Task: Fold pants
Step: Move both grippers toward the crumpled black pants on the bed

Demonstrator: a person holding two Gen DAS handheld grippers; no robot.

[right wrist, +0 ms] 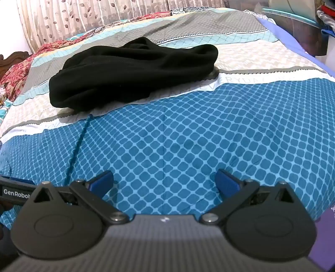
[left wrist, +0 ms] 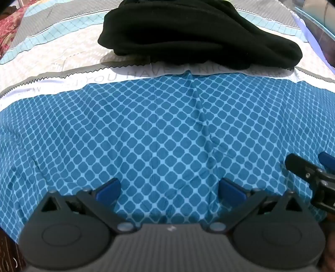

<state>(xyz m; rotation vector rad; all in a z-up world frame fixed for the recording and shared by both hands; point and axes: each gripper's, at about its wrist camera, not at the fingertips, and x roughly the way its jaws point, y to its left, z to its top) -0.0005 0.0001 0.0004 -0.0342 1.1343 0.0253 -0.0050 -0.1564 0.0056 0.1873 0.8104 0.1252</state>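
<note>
So the bed [right wrist: 261, 117] takes up pretty much everything here, covered with a patterned cotton sheet: a big band of dark blue diamond checks on light blue runs along the near edge, then a white strip with grey lettering, then cream, pale turquoise and grey bands going toward the far edge. A red floral blanket [right wrist: 18, 73] sits bunched at the far left corner, with a leaf-print beige curtain [right wrist: 83, 18] behind it.

The pants, a crumpled heap of black soft fabric [right wrist: 134, 73], lie out past the blue band, on the white and cream stripes, about mid-width of the bed and closer to the far side than the near edge. They're bunched up, not laid flat at all. In the left wrist view the same heap [left wrist: 188, 37] sits straight ahead, well apart from the fingers.

Both tools hang over the blue band near the near edge, tilted down at the sheet. The left gripper [left wrist: 169, 189] has its blue-padded fingers spread wide with only bedsheet between them. The right gripper [right wrist: 164, 182] is the same: spread wide, nothing gripped. Its tips also peek in at the right edge of the left view, so the two are side by side.
</note>
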